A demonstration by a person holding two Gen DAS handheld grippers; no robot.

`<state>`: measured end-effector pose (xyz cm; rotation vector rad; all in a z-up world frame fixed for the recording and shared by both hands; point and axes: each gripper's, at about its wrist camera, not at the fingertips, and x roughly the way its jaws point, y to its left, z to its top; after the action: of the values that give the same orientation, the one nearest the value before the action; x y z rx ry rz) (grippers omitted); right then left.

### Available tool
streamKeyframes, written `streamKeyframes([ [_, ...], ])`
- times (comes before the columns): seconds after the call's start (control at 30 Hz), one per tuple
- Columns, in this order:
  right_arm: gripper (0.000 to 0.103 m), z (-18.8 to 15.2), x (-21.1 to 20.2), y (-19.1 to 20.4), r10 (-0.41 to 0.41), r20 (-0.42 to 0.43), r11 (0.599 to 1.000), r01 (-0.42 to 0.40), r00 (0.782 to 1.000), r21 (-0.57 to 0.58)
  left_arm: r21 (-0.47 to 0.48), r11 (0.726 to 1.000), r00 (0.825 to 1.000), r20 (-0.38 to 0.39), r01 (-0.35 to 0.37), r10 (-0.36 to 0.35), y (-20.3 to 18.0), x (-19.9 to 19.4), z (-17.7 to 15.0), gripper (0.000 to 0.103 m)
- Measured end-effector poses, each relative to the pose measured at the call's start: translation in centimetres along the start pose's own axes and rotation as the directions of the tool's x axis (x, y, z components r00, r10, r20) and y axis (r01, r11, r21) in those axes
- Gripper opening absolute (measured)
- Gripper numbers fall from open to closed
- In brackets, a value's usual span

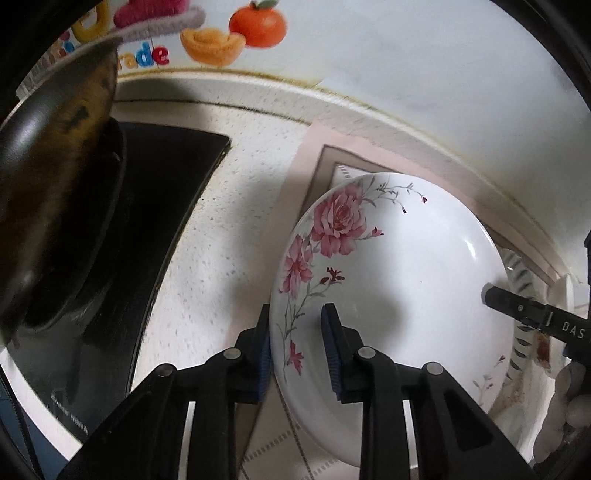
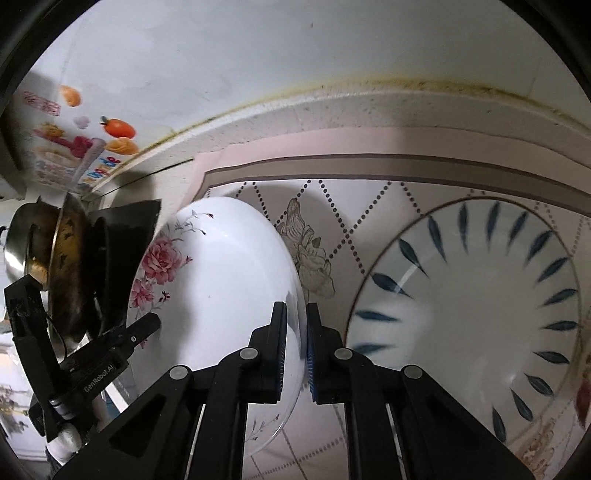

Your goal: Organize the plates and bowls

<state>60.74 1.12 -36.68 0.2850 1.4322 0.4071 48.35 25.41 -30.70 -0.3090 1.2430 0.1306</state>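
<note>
A white plate with pink roses (image 1: 399, 280) is held tilted above the patterned mat. My left gripper (image 1: 299, 332) straddles its left rim with a wide gap between the fingers, one finger (image 1: 334, 339) over the plate's face. My right gripper (image 2: 296, 332) is shut on the plate's right rim (image 2: 295, 295); the plate also shows in the right wrist view (image 2: 221, 288). A white plate with blue leaf marks (image 2: 476, 317) lies on the mat to the right; its edge shows in the left wrist view (image 1: 521, 273). The right gripper's finger shows there at the plate's far rim (image 1: 498, 295).
A black stove (image 1: 147, 229) with a dark wok (image 1: 48, 206) stands to the left. The speckled counter (image 1: 229, 177) runs back to a white wall with fruit stickers (image 1: 255, 26). A pink-bordered mat (image 2: 332, 170) covers the counter under the plates.
</note>
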Motion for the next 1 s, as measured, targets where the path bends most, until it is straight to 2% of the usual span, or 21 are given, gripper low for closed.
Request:
streamKeyframes([
  [0.13,0.011,-2.0,-3.3,-0.7,0.019,0.02,1.0,-0.019,1.0,-0.02,0.016,1.0,1.0,0.016,0.026,-0.027,-1.4,-3.0,-2.2,0.023],
  [0.33,0.011,-6.9,-9.2,-3.7,0.026,0.038,0.999,-0.024,0.999,-0.036,0.072,0.995,0.997,0.012,0.071,-0.072,-8.3,-5.5,-6.0,0.023],
  [0.5,0.011,-12.2,-13.1,-7.8,0.009,0.036,1.0,-0.009,0.999,-0.022,0.115,0.986,0.992,-0.044,0.121,-0.116,-12.6,-5.5,-10.0,0.023],
  [0.63,0.011,-16.8,-15.4,-11.9,-0.019,0.027,1.0,0.018,0.999,0.01,0.172,0.977,0.989,-0.099,0.125,-0.109,-15.8,-4.9,-13.4,0.023],
  [0.77,0.011,-20.5,-16.2,-15.4,-0.038,0.008,0.998,0.038,0.999,0.04,0.219,0.968,0.985,-0.146,0.121,-0.09,-18.1,-3.6,-16.0,0.023],
  [1.0,0.011,-24.1,-14.6,-19.3,-0.053,-0.026,0.995,0.054,0.998,0.08,0.271,0.959,0.982,-0.184,0.08,-0.03,-20.4,-1.5,-18.4,0.023],
])
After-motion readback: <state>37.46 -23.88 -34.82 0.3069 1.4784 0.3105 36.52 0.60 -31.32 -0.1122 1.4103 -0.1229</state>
